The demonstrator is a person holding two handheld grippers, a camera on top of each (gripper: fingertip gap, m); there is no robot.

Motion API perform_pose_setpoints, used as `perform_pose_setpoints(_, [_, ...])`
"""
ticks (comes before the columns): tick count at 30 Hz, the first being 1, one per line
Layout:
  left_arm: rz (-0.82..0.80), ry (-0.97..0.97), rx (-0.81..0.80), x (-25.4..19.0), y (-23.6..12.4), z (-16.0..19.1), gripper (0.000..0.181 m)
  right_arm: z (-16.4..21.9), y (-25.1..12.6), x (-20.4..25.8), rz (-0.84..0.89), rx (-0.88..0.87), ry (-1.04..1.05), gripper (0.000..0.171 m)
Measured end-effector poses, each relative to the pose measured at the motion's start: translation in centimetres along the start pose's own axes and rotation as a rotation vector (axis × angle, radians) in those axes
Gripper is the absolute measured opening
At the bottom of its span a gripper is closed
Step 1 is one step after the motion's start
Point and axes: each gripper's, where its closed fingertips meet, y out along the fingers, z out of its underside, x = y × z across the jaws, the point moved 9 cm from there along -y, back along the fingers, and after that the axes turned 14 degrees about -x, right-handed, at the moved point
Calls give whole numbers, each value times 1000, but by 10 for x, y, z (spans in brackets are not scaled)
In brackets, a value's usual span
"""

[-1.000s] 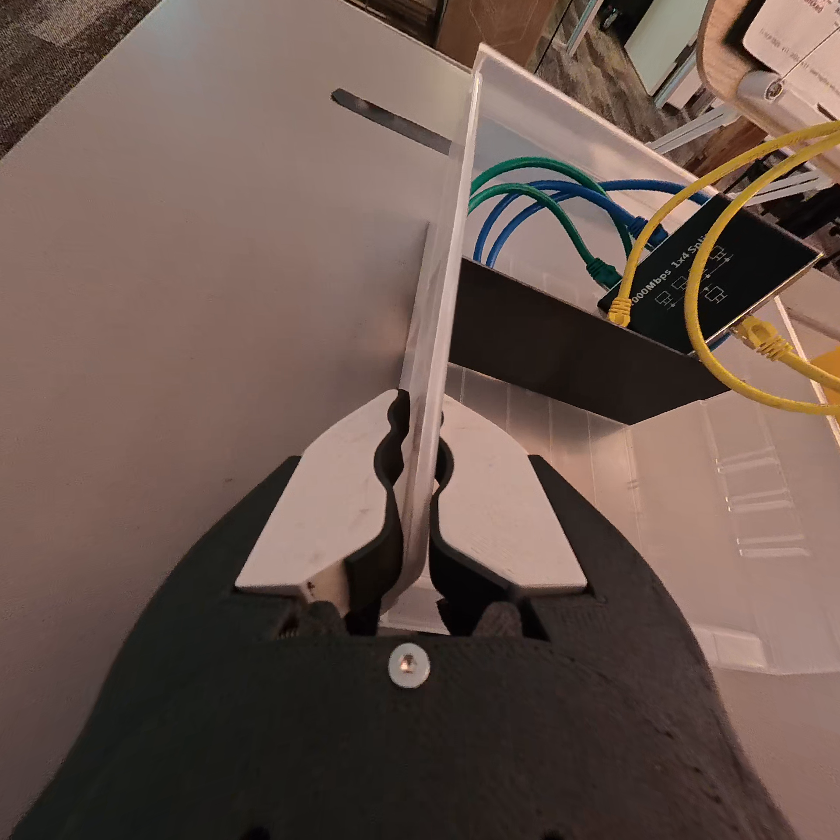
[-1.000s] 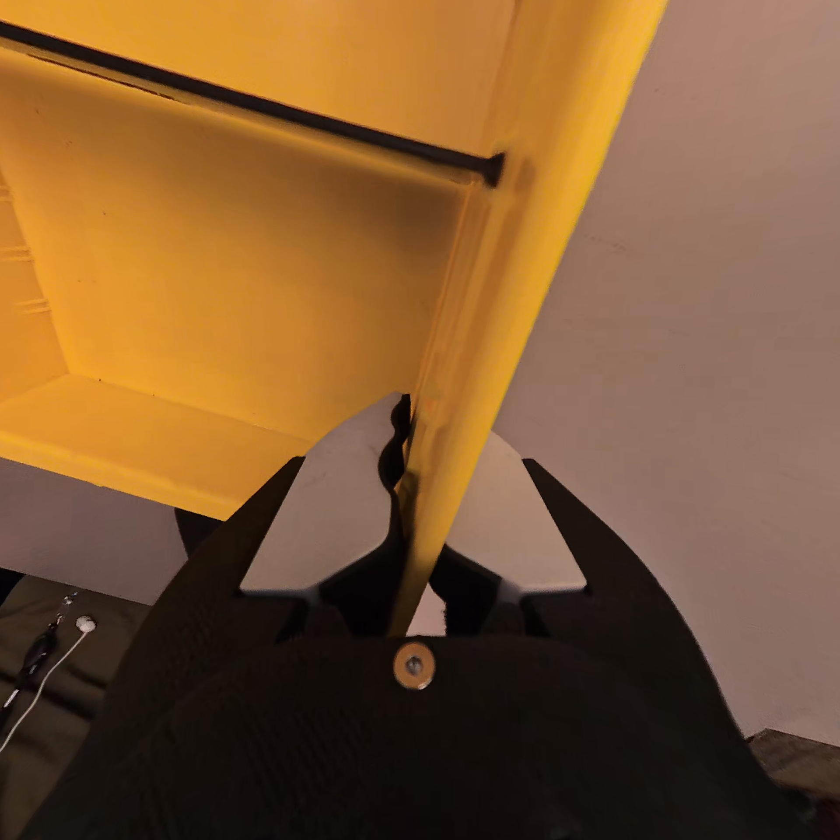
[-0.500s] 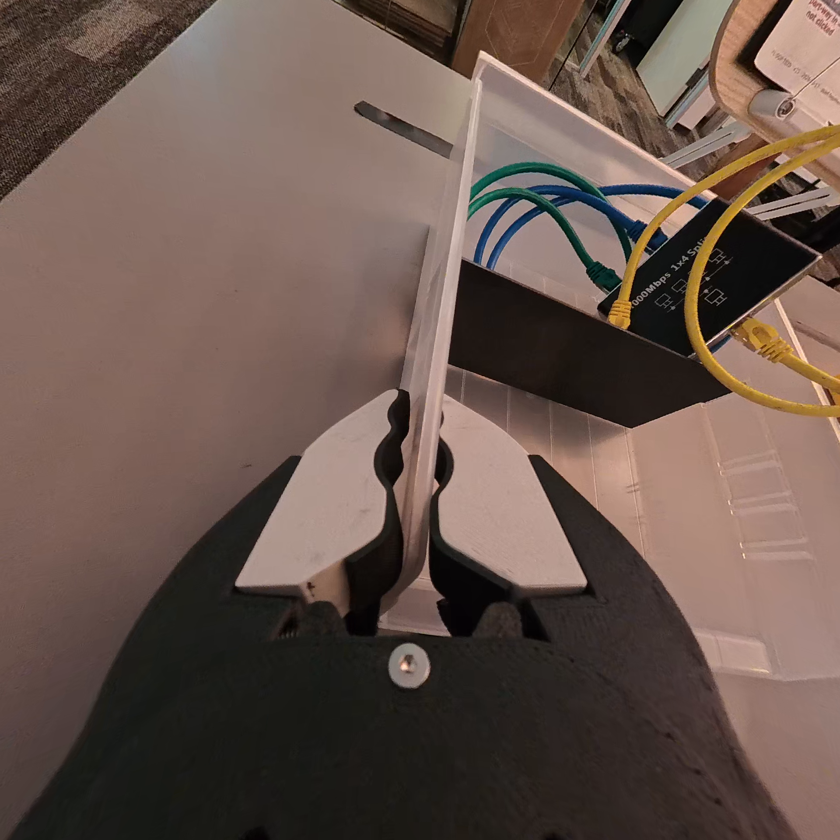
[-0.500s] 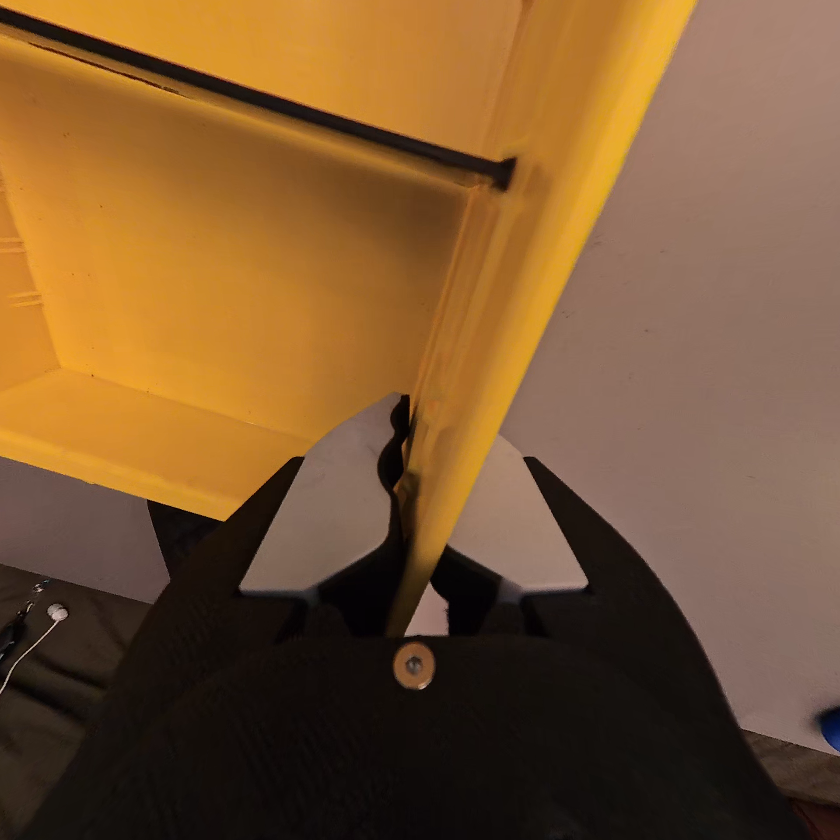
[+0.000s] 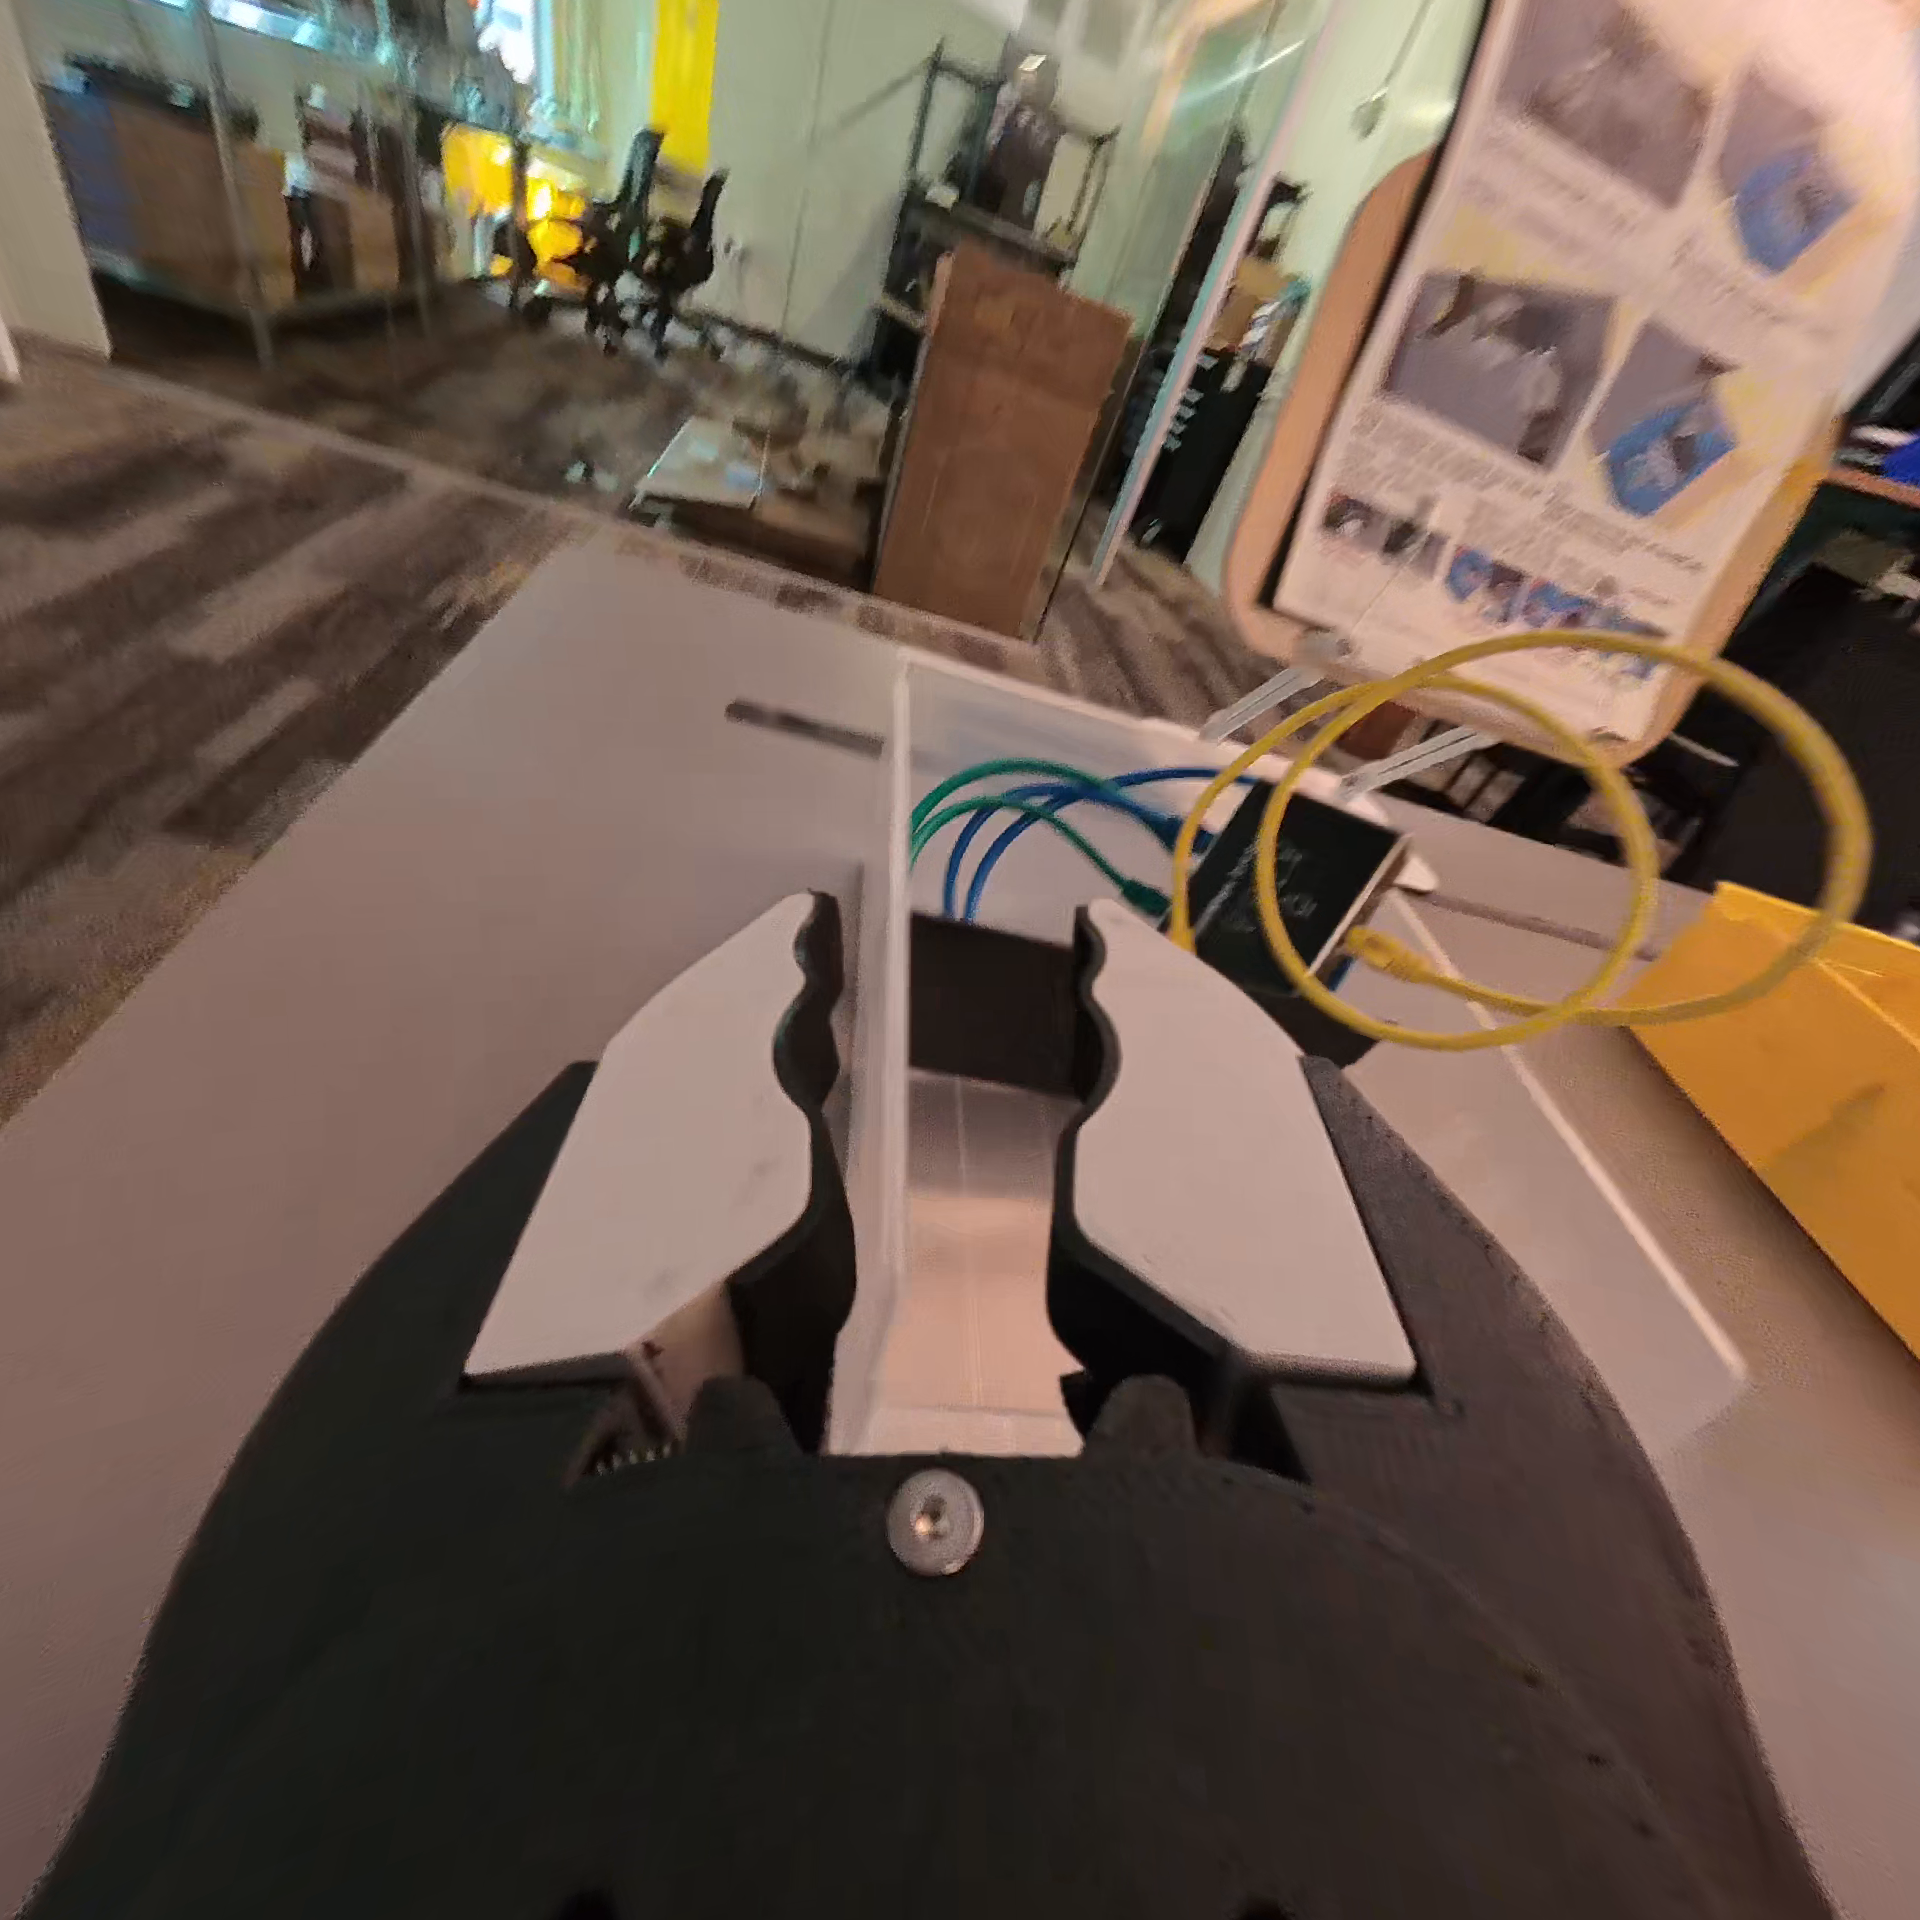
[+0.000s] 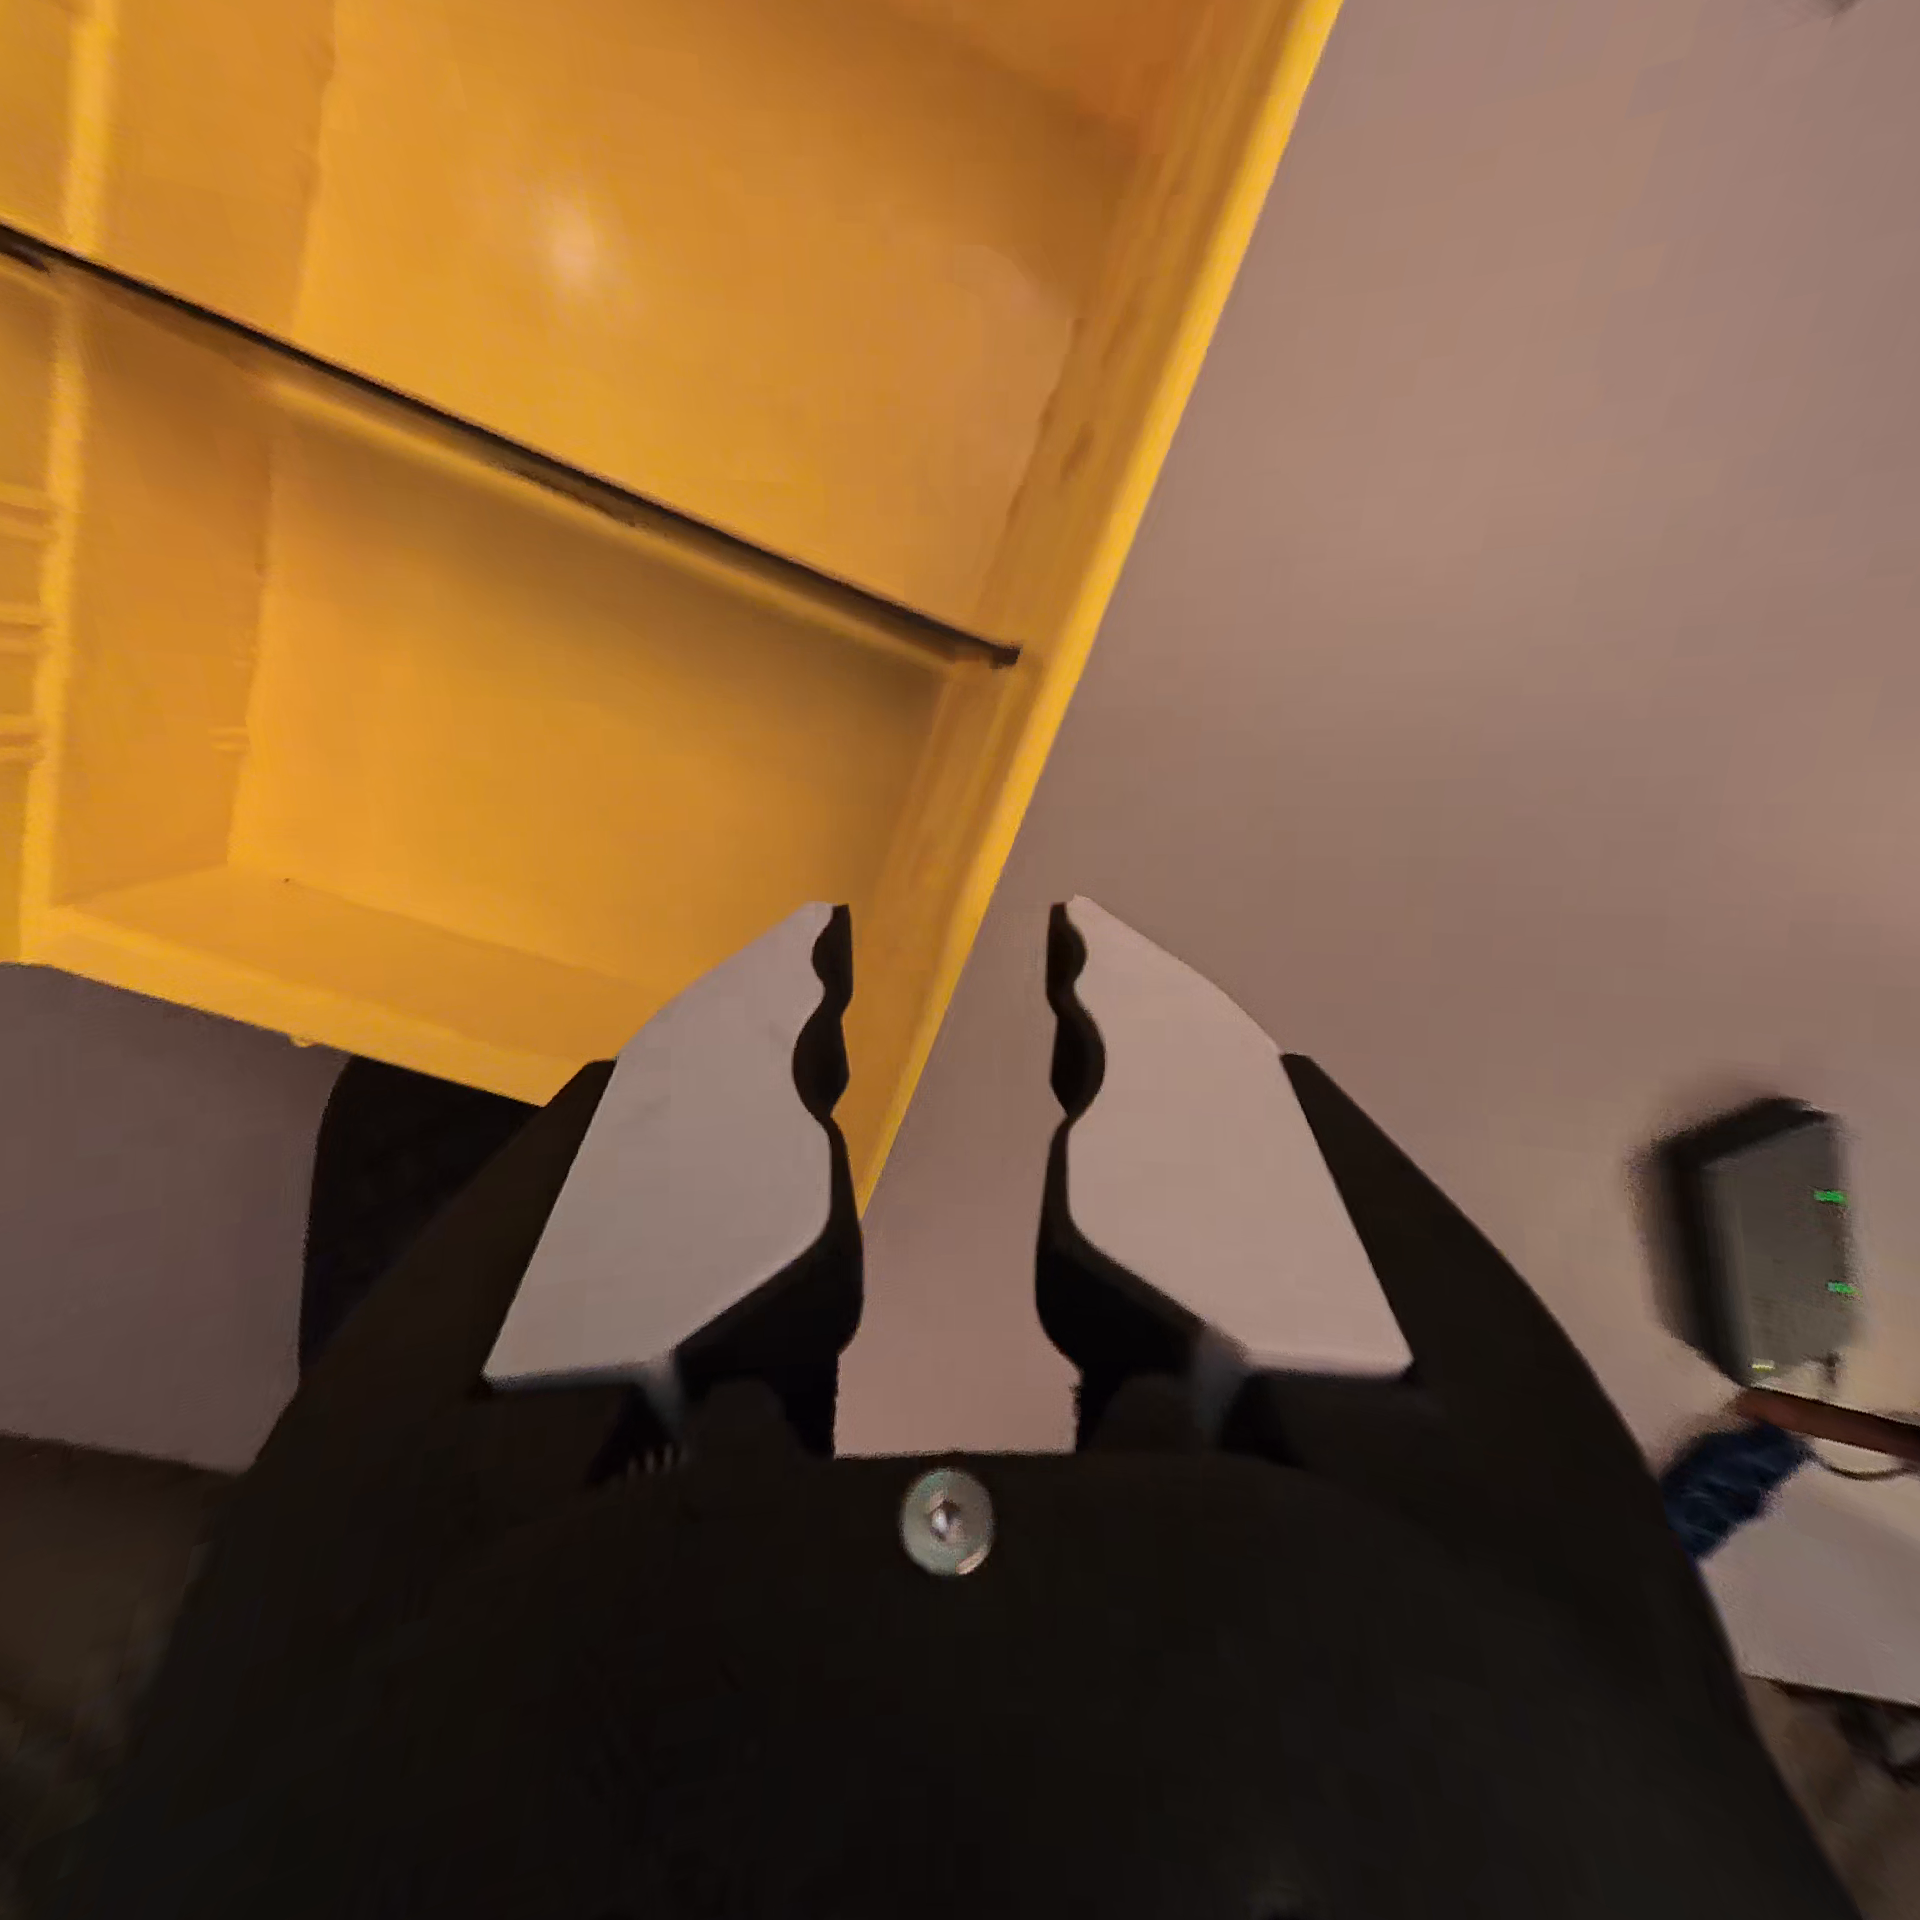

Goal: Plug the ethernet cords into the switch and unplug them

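Observation:
In the left wrist view a black switch (image 5: pixel 1288 883) lies in a clear plastic bin (image 5: pixel 883 935), with green (image 5: pixel 997 805), blue (image 5: pixel 1049 805) and yellow ethernet cords (image 5: pixel 1621 821) looping around it. My left gripper (image 5: pixel 951 925) is open, its jaws astride the bin's left wall without clamping it. In the right wrist view my right gripper (image 6: pixel 951 914) is open and empty; the right wall of a yellow bin (image 6: pixel 1039 727) runs between the fingers, close to the left one.
The bins sit on a pale table (image 5: pixel 468 935). The yellow bin (image 5: pixel 1818 1091) also shows right of the clear one. It has a black divider (image 6: pixel 520 468). A small dark box with green lights (image 6: pixel 1766 1247) is off the table's right. Carpet, chairs and a poster board lie beyond. Tip to tip, the grippers are about 75 cm apart.
Both grippers have opened and let go of the bin walls they were clamping. The left view has tilted up; the right gripper has pulled back from the yellow bin.

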Motion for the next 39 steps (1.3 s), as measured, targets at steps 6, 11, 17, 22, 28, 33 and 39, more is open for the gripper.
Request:
perform_pose_setpoints(6, [269, 31, 28, -39, 25, -12, 63, -54, -64, 37, -54, -508, -108, 41])
perform_pose_setpoints(11, [472, 56, 121, -58, 78, 0, 74, -69, -99, 80, -252, -823, -125, 44])
perform_pose_setpoints(17, [651, 267, 389, -88, 137, 20, 88, -52, -125, 114, -307, -873, -235, 44])
perform_pose_setpoints(22, [645, 399, 565, -104, 175, 51, 111, -11, -147, 132, -276, -902, -323, 43])
perform_pose_setpoints(28, [624, 347, 731, -103, 201, 79, 112, 56, -163, 137, -143, -876, -414, 43])
perform_pose_setpoints(33, [687, 353, 751, -104, 206, 82, 97, 105, -160, 132, -112, -831, -381, 43])
perform_pose_setpoints(39, [715, 418, 744, -110, 204, 81, 81, 146, -147, 119, -114, -849, -256, 43])
